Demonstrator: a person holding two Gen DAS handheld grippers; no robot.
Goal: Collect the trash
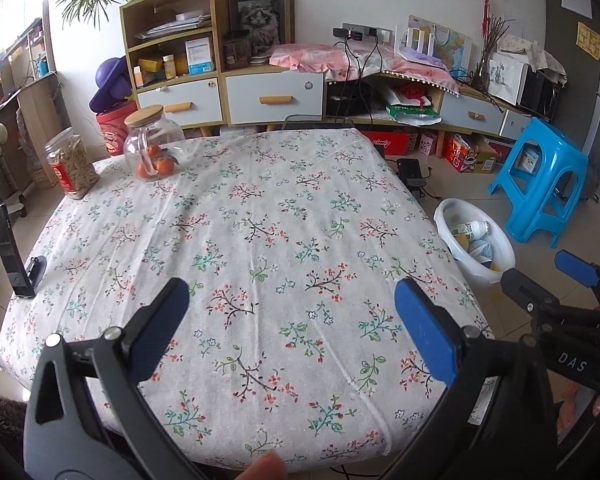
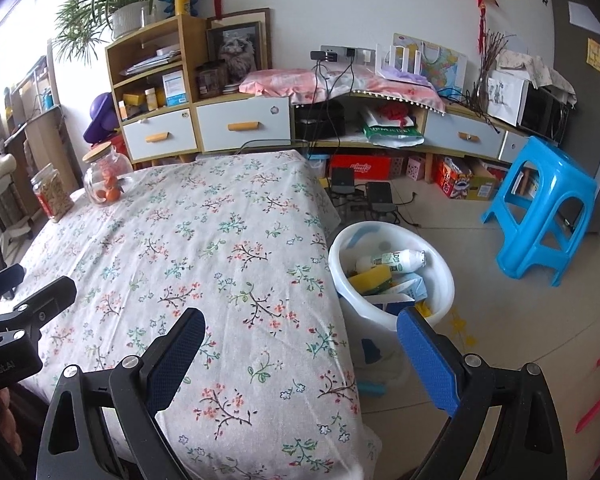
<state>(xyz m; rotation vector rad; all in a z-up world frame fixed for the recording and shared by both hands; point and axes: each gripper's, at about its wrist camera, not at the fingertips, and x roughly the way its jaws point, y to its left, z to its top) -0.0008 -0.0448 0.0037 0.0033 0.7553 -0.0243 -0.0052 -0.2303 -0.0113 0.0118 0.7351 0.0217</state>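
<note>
White bin [image 2: 392, 280] hugs the table [image 2: 220, 240] edge; both grippers' jaws gape wide.

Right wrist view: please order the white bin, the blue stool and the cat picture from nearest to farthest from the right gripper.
From the right gripper:
1. White bin, on the floor beside the table, just beyond the right finger.
2. Blue stool, farther back on the right.
3. Cat picture, against the back wall on the cabinet.
</note>
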